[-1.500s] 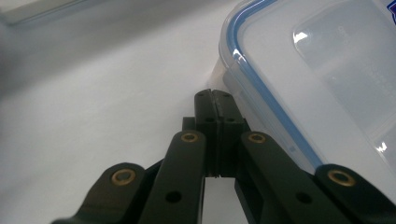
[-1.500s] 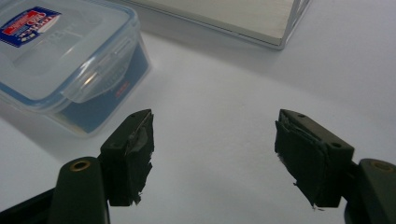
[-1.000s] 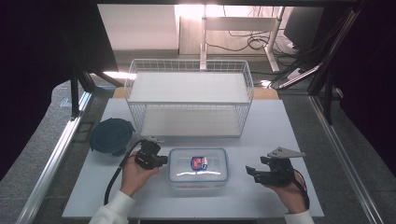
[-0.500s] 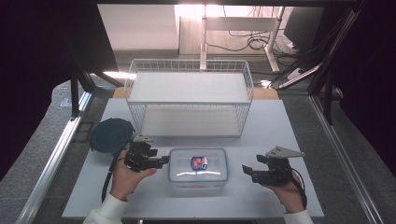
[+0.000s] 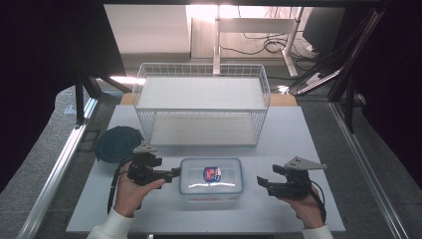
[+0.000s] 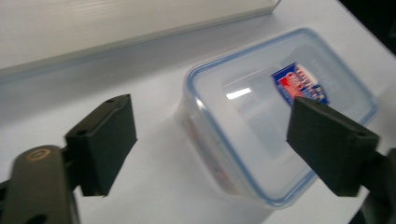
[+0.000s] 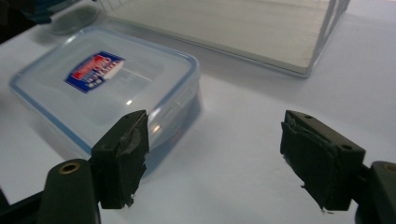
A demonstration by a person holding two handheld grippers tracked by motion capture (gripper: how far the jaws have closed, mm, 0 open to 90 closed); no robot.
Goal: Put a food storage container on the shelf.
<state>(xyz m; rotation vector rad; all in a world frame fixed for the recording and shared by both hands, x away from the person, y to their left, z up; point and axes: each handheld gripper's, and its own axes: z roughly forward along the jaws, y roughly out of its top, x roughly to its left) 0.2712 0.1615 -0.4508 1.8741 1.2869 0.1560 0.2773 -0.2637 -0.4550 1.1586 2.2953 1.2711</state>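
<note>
Though unseen from grippers: dark lid (image 5: 118, 143), table's left.

lid label (image 7: 93, 70) present, print unreadable

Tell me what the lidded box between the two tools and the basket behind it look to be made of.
The box looks like clear glossy plastic: you see through it, light glints on the lid, and a blue seal rims it. The basket seems to be white coated metal wire in an open grid, with a pale flat shelf, possibly plastic or board.
</note>
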